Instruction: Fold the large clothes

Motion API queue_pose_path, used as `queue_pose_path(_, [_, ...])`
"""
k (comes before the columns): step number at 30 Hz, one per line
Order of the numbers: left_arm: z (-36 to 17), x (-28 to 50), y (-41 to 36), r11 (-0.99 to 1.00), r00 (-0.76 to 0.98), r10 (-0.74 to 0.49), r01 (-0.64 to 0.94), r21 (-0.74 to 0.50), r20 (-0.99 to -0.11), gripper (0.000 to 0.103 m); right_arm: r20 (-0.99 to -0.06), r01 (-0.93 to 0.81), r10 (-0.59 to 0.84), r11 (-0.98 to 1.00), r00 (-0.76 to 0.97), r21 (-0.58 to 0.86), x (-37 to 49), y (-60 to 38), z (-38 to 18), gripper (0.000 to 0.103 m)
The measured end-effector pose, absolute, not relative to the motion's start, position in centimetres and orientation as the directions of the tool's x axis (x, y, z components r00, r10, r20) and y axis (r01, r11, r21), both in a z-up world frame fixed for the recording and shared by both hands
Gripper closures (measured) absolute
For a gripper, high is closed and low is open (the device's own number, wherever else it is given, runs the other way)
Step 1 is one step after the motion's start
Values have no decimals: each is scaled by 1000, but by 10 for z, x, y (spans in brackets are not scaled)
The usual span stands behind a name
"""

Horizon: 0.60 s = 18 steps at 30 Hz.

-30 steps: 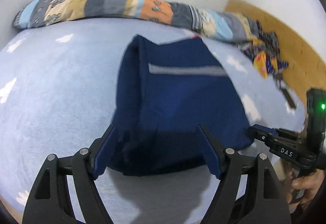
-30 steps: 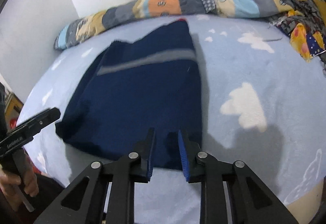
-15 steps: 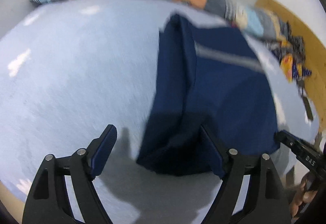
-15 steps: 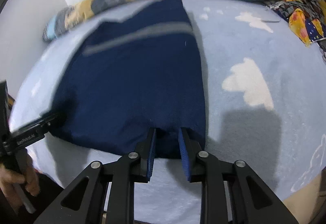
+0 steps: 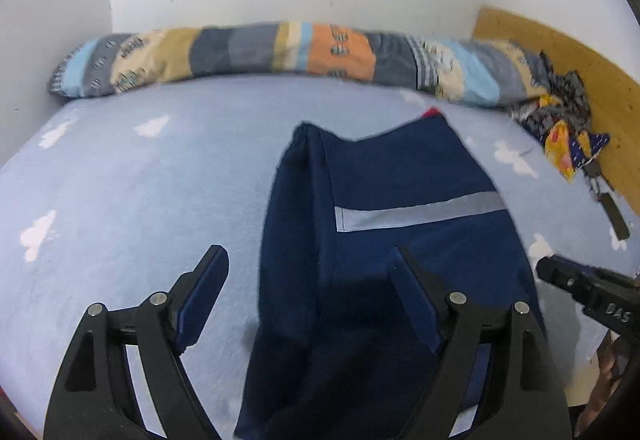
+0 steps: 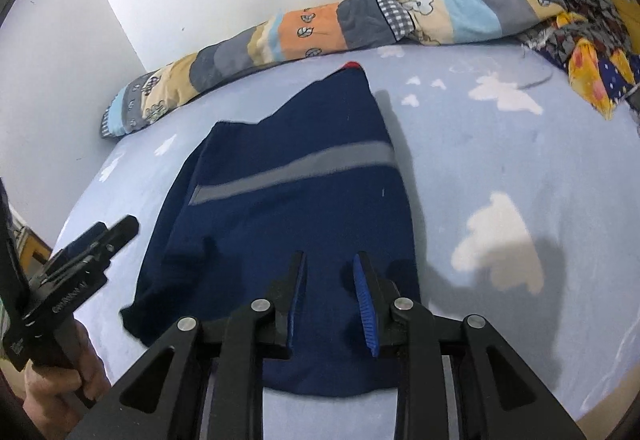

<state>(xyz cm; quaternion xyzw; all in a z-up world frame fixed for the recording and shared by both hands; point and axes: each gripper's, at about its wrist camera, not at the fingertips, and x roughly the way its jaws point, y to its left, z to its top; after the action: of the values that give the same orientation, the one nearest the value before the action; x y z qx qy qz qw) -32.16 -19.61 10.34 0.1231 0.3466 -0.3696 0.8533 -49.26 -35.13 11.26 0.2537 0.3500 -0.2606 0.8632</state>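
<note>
One navy garment (image 5: 384,260) — folded, flat on bedsheet (image 5: 120,180).

- Left gripper (image 5: 308,280) – jaws wide apart, tilted downward, nothing pinched.
- Right gripper (image 6: 330,276) – jaws narrow but opening, angled down, pads free.
- A hand (image 6: 60,388) grips the left handle.

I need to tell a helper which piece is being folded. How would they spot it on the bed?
On the light blue cloud-print sheet, in front of the rolled patchwork quilt, lies a navy garment. Only it has a grey stripe.
</note>
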Motion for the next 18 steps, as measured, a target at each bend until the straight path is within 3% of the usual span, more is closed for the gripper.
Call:
queue_pose_path(5, [68, -304, -221, 716, 448, -450, 698, -12, -773, 20, -810, 681, -221, 681, 543, 271, -470, -374, 89, 71])
queue_pose_path(8, [52, -295, -221, 742, 393, -441, 665, -82, -807, 19, -828, 691, -207, 672, 521, 267, -465, -376, 81, 70])
queue_pose_path(18, [73, -336, -199, 738, 454, -475, 672, -60, -754, 19, -798, 655, -271, 731, 538, 193, -492, -344, 100, 67])
